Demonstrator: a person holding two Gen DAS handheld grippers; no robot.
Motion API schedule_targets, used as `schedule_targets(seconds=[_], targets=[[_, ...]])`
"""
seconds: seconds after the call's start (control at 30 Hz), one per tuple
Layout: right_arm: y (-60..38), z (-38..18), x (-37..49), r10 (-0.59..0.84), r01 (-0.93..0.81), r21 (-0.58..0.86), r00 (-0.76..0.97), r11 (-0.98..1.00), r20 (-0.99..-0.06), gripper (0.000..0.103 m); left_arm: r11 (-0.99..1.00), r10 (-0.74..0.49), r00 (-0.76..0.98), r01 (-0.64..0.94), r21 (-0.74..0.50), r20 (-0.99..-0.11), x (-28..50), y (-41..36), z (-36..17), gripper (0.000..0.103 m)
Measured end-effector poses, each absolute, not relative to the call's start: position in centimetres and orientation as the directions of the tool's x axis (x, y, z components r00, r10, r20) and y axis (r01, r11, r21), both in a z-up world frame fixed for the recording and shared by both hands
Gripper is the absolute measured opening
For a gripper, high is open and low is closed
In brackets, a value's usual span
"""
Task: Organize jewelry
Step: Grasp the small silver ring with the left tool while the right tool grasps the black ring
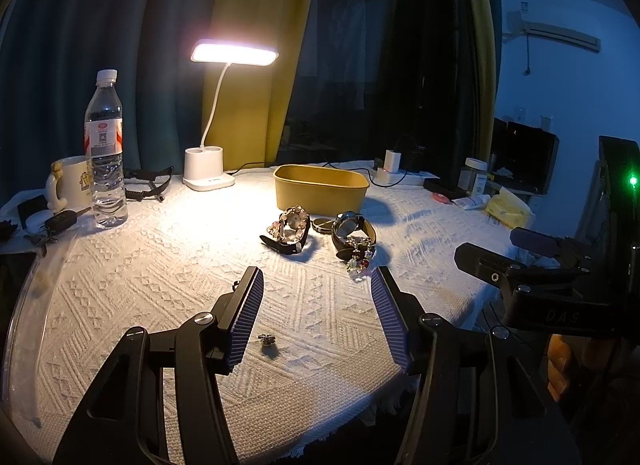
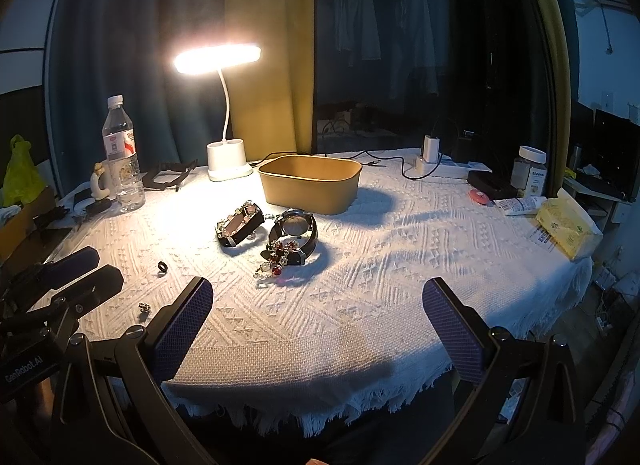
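Observation:
A yellow box stands open on the white tablecloth. In front of it lie a beaded bracelet on a black strap, a dark wristwatch and a red-beaded piece. A small metal ring lies between my left gripper's open fingers. A black ring lies further out. My left gripper is open and empty. My right gripper is open and empty near the table's front edge.
A lit desk lamp stands at the back. A water bottle, a mug and keys sit at the left. A charger, a jar and a tissue pack are at the right.

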State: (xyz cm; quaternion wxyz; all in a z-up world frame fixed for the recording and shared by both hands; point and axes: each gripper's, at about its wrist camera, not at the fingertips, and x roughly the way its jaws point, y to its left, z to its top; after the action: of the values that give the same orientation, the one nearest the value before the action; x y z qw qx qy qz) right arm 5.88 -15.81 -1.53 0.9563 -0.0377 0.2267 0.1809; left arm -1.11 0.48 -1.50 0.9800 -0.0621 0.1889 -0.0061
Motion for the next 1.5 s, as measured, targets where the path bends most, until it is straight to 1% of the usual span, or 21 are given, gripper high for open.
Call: schedule_targets(seconds=[0.5,0.6,0.8,0.9,0.97,1.0,1.1,1.2,1.23,1.5], targets=[[-15.8,-1.7,6.2,0.329,-0.364,0.011,0.828,0.932,-0.454,0.103,0.992,-0.029,0.922,-0.020,-0.122,-0.386,-0.9,0.8,-1.9,0.059],[-15.6,-1.9,6.3,0.328,-0.364,0.011,0.825,0.931,-0.460,0.103,0.992,-0.013,0.914,-0.037,-0.117,-0.406,-0.6,1.2,-2.3,0.059],[-14.8,-2.6,7.5,0.333,-0.374,0.014,0.808,0.927,-0.486,0.103,0.989,0.019,0.876,-0.085,-0.117,-0.483,0.6,2.5,-3.9,0.059],[-14.2,-3.0,8.1,0.340,-0.385,0.012,0.798,0.923,-0.499,0.103,0.989,0.018,0.856,-0.091,-0.115,-0.517,1.3,3.0,-4.5,0.045],[-13.9,-3.3,8.3,0.343,-0.391,0.013,0.791,0.921,-0.507,0.103,0.990,0.003,0.833,-0.081,-0.116,-0.553,2.2,3.1,-5.2,0.040],[-13.8,-3.3,8.4,0.346,-0.394,0.015,0.787,0.919,-0.510,0.103,0.990,-0.005,0.824,-0.075,-0.118,-0.566,2.4,3.1,-5.5,0.035],[-13.4,-3.5,8.9,0.357,-0.407,0.020,0.776,0.913,-0.520,0.103,0.992,-0.019,0.790,-0.064,-0.113,-0.613,3.2,3.0,-6.5,0.029],[-13.0,-3.4,9.0,0.373,-0.424,0.023,0.768,0.905,-0.520,0.103,0.993,-0.018,0.784,-0.056,-0.100,-0.621,3.4,2.9,-6.6,0.026],[-12.8,-3.3,9.1,0.380,-0.432,0.023,0.765,0.901,-0.520,0.103,0.993,-0.022,0.783,-0.053,-0.101,-0.622,3.4,3.0,-6.6,0.015],[-10.2,-3.0,9.8,0.435,-0.498,0.027,0.728,0.867,-0.530,0.103,0.992,-0.039,0.793,-0.043,-0.119,-0.608,3.4,3.9,-5.9,0.015]])
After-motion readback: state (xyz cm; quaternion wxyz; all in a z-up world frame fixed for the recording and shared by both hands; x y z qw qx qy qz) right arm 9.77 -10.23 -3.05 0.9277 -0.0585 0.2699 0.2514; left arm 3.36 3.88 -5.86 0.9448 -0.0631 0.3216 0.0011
